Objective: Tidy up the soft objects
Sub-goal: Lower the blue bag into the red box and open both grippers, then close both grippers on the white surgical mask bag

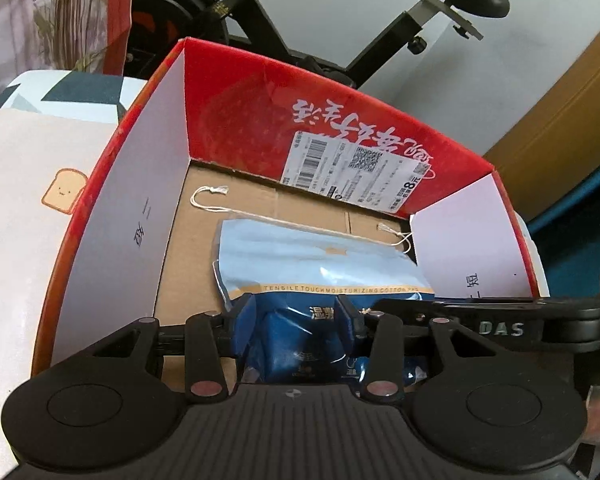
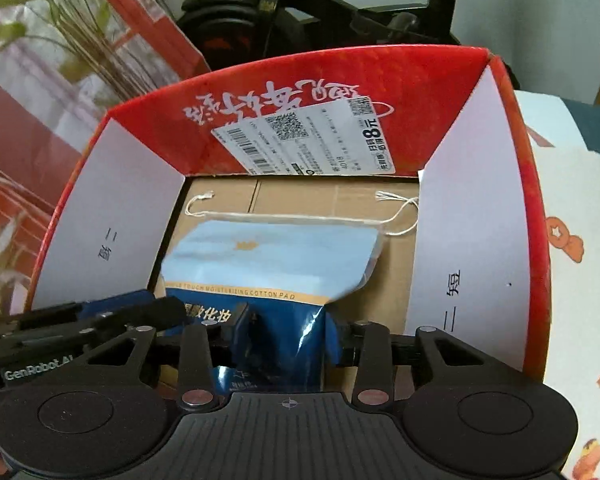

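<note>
The blue pouch [image 2: 268, 264] carries a tan band reading "TOUCH MOISTURIZING COTTON PAD"; in the left wrist view the same band [image 1: 342, 289] begins with "TENSILE". Behind the pouch, on the red box's [image 2: 432, 80] far wall, a white shipping label [image 2: 312, 136] shows a barcode, QR codes and a large "8". The box's white flap [image 2: 452, 276], right of the pouch, bears the character "短". Left of the pouch, the other hand-held gripper's body [image 2: 36, 364] reads "GenRobot.AI".

surface: printed cloth [image 1: 24, 200] w/ toast + star pattern | on it: red cardboard box [image 1: 236, 112], open top | box floor: blue pouch [image 1: 320, 256] resting, near end in both grippers
</note>
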The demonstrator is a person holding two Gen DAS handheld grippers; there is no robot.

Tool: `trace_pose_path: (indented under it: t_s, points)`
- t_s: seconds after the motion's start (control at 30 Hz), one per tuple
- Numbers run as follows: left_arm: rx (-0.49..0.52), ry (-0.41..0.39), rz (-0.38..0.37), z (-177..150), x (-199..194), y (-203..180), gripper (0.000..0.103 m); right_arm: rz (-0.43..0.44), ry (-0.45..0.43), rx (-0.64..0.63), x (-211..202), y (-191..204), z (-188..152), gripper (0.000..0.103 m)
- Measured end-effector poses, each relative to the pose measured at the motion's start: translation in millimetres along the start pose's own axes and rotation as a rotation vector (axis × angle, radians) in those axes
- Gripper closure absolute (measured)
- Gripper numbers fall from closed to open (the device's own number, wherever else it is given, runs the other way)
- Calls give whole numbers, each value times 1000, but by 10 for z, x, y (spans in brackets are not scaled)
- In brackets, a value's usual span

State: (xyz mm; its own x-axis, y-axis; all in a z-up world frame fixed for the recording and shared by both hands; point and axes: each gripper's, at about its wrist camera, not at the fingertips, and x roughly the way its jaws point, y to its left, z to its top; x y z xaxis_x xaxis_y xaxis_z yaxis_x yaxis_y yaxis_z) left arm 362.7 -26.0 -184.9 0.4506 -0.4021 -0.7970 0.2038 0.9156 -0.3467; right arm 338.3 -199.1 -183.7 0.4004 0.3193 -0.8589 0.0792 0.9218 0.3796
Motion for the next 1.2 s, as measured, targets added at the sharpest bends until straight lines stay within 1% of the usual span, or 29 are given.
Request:
trace_pose_path:
  t_s: [0.13,0.2,0.23,0.3,0.4,0.47,0.5,0.53,0.57,0.6,0.7,0.73,0.77,0.8,0.83,0.87,0.9,0.93,0.97,1.07,1.13,1.2]
  points:
    - [28,-24,11,15,-54,-39,59,-44,50,-40,72,71,13,67]
    - [38,-42,28,30,-86,-54,58,-59,110,-69,138,100,18,66]
    - [36,-48,28,32,-108,-46,59,-67,126,-76,144,101,22,65]
    - [22,-66,19,37,-135,-21,59,-105,122,-100,138,163,15,61]
    - [28,-82,34,14,-214,-9,58,-140,72,-104,46,205,-7,58]
    - [38,-93,38,1,-283,-13,58,-128,30,-91,-66,194,-49,52]
    - [43,-101,38,-5,-319,-15,58,-109,4,-84,-145,170,-79,52]
    - [49,-112,40,-13,-374,-18,58,-75,-33,-82,-234,161,-116,47]
    - [52,-121,44,-20,-414,-23,58,-49,-74,-81,-329,151,-165,38]
    - [56,-132,42,-31,-449,-25,58,-44,-114,-81,-419,141,-226,35]
    - [80,-156,32,-100,-580,-59,56,-22,-198,-95,-644,150,-413,35]
    - [91,-165,32,-131,-623,-69,53,-16,-222,-104,-715,158,-476,30]
    - [106,-178,35,-176,-680,-81,50,-16,-251,-115,-791,173,-543,14]
    - [125,-193,38,-230,-734,-101,48,-24,-283,-118,-860,185,-618,5]
    - [146,-209,40,-296,-804,-118,43,-26,-320,-126,-927,187,-691,1]
    - [161,-222,37,-337,-845,-125,32,-18,-354,-140,-985,178,-764,1]
    - [183,-240,35,-409,-916,-137,25,-9,-381,-152,-1034,198,-834,1]
    - [200,-254,42,-472,-967,-149,8,-5,-404,-164,-1094,199,-904,1]
    - [220,-271,65,-560,-1034,-166,0,-2,-427,-172,-1145,195,-977,0]
    - [265,-312,131,-762,-1170,-186,0,22,-498,-187,-1255,180,-1221,0]
    - [282,-328,150,-875,-1223,-189,0,16,-539,-208,-1295,226,-1410,0]
    - [287,-350,153,-1013,-1267,-177,0,9,-551,-218,-1272,245,-1559,0]
